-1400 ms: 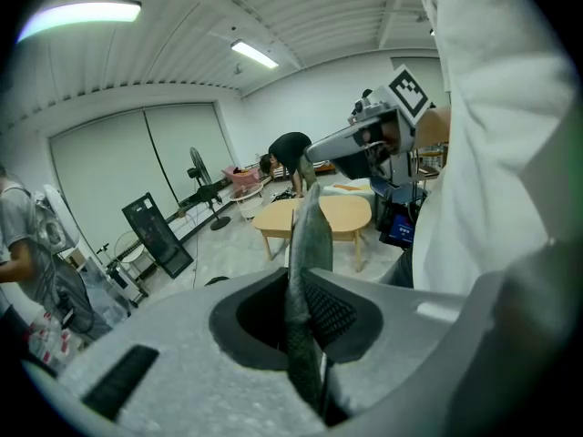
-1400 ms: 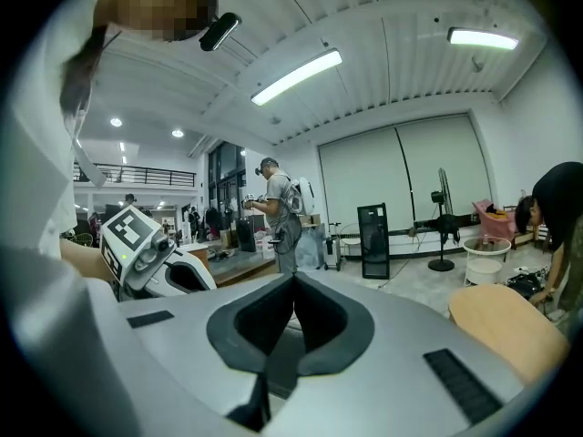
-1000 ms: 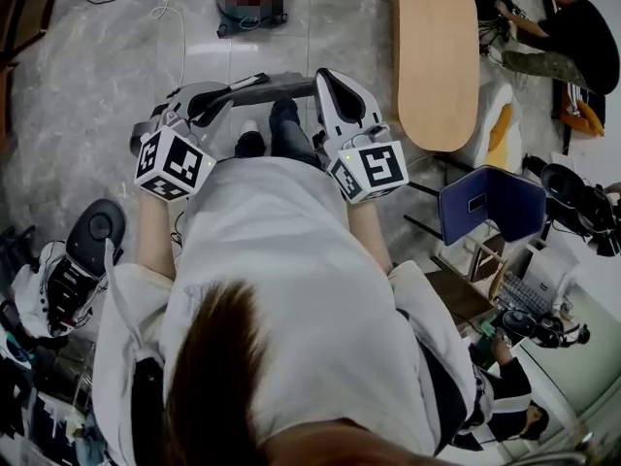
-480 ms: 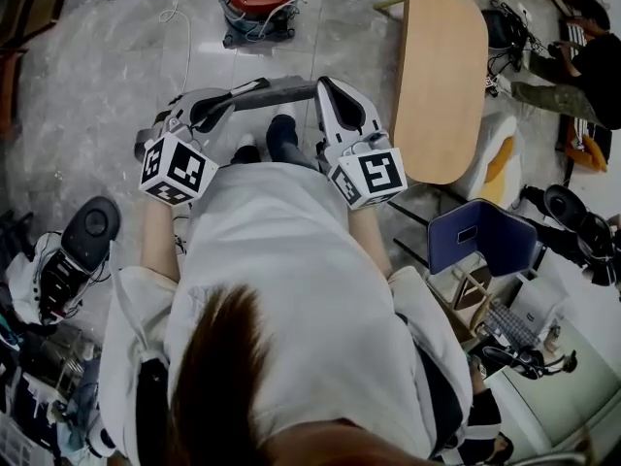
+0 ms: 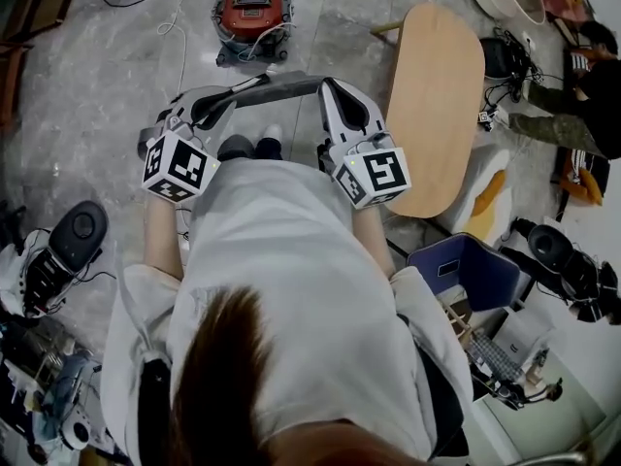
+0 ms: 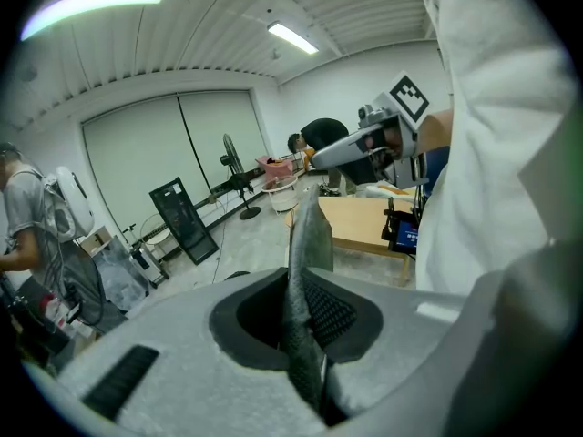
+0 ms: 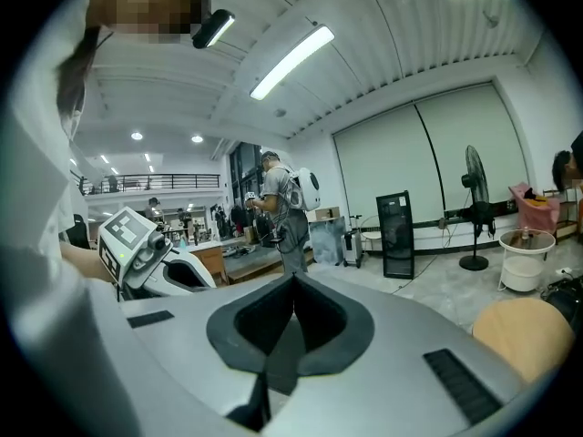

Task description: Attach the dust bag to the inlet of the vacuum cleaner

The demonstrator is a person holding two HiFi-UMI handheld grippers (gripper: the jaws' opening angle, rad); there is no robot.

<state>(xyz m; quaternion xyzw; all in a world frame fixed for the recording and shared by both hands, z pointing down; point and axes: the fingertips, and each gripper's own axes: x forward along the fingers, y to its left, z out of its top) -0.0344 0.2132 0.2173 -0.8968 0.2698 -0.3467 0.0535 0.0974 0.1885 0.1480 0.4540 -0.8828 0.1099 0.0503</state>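
A flat grey dust bag (image 5: 275, 87) hangs stretched between my two grippers in front of the person's body. My left gripper (image 5: 231, 95) is shut on its left end; in the left gripper view the grey fabric (image 6: 308, 235) stands edge-on between the closed jaws of that gripper (image 6: 305, 285). My right gripper (image 5: 325, 87) is shut on the bag's right end, where a thin grey sheet (image 7: 278, 335) shows between the jaws. The red vacuum cleaner (image 5: 250, 10) stands on the floor ahead, beyond the bag. Its inlet is not visible.
A long wooden table (image 5: 437, 95) stands to the right, with a blue chair (image 5: 466, 265) near it. A black machine (image 5: 73, 236) and clutter lie at the left. Cables trail on the floor near the vacuum. A person (image 5: 582, 76) sits at far right.
The red vacuum cleaner has slid down the head view, nearer to me, and the table and chair have shifted too. Both grippers keep the bag stretched between them as before.
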